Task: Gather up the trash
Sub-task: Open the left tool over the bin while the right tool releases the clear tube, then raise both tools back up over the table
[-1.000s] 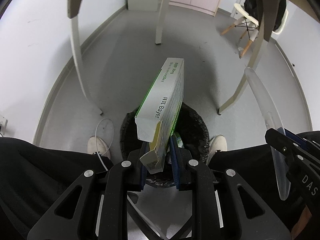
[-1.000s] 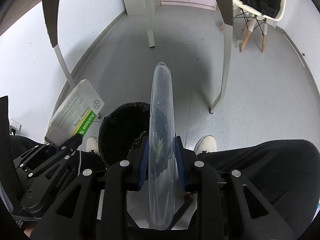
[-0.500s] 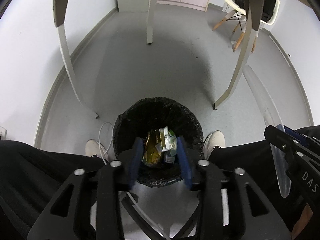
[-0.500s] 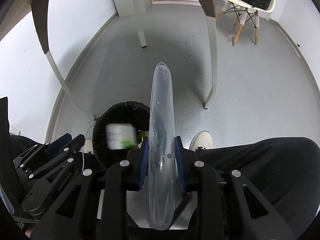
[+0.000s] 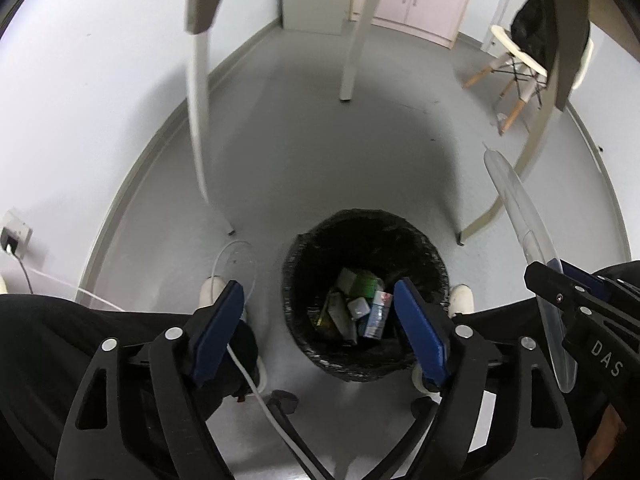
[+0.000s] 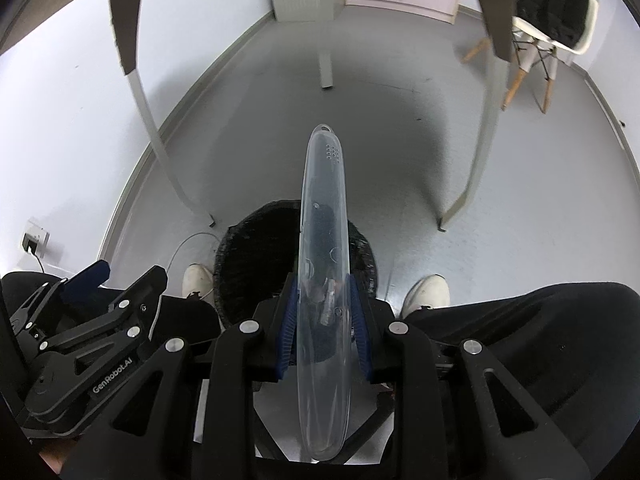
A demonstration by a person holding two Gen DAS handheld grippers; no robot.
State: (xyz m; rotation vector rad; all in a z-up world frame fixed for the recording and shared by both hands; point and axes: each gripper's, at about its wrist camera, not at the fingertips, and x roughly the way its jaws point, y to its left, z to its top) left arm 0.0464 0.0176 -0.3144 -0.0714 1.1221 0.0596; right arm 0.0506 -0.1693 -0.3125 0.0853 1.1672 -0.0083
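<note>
We sit over a grey floor [image 5: 320, 168] with a black-lined bin [image 5: 366, 292] standing between our feet, and the work has come to dropping rubbish into it. The bin already holds several pieces, a green-and-white box [image 5: 360, 282] and a small bottle [image 5: 376, 314] among them. Our left gripper [image 5: 320, 324] hangs above the bin's near rim, its jaws opening with nothing between them, so its load looks delivered. Our right gripper [image 6: 323, 320] has its jaws closed on a long clear plastic case [image 6: 324, 280], which stands up over the bin [image 6: 260, 248] in that view. Next, we judge, the right hand must centre over the bin's mouth and let go, taking care that the long case tips inside and does not catch on the rim.
</note>
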